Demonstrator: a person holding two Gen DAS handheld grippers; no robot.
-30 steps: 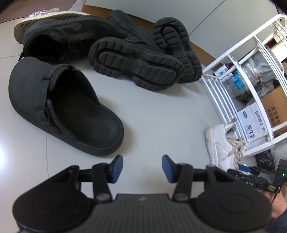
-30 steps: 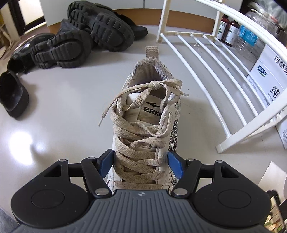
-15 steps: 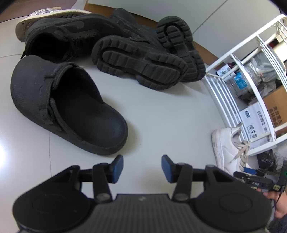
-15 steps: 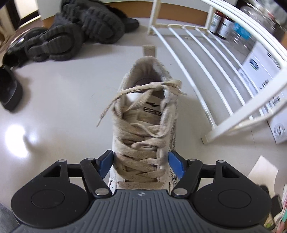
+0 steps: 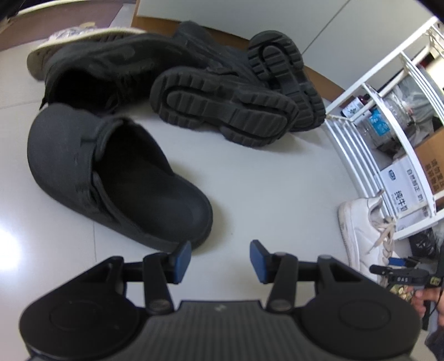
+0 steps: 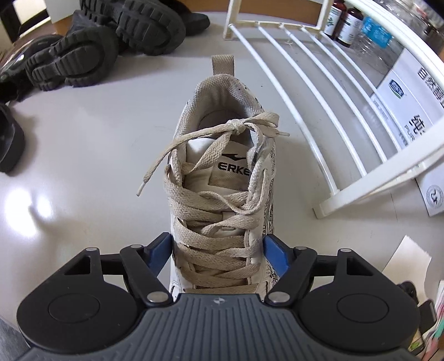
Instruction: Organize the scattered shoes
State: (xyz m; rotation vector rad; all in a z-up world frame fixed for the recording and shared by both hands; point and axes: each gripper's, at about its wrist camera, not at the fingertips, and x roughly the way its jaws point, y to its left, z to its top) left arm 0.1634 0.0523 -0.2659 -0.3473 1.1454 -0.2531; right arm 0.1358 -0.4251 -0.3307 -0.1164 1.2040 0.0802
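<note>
A white lace-up sneaker (image 6: 222, 180) lies on the pale floor, heel pointing away, beside the white wire shoe rack (image 6: 305, 91). My right gripper (image 6: 216, 252) straddles its laced forefoot. The jaws are closing with the shoe between them, the blue pads just at its sides. In the left wrist view the same sneaker (image 5: 358, 222) lies at the rack's foot (image 5: 374, 111). My left gripper (image 5: 219, 257) is open over bare floor with nothing in it, its left pad just beside the heel of a black clog (image 5: 111, 177).
Two black chunky-soled boots (image 5: 222, 111) lie on their sides beyond the clog, with a black sneaker (image 5: 111, 64) and a patterned pale sneaker (image 5: 83, 33) behind. Bottles (image 6: 344, 22) and a printed box (image 6: 410, 97) stand behind the rack. Floor between clog and rack is bare.
The right gripper's jaws have spread a little off the white sneaker, and the view has closed in on it. The left gripper has barely shifted and keeps the same opening.
</note>
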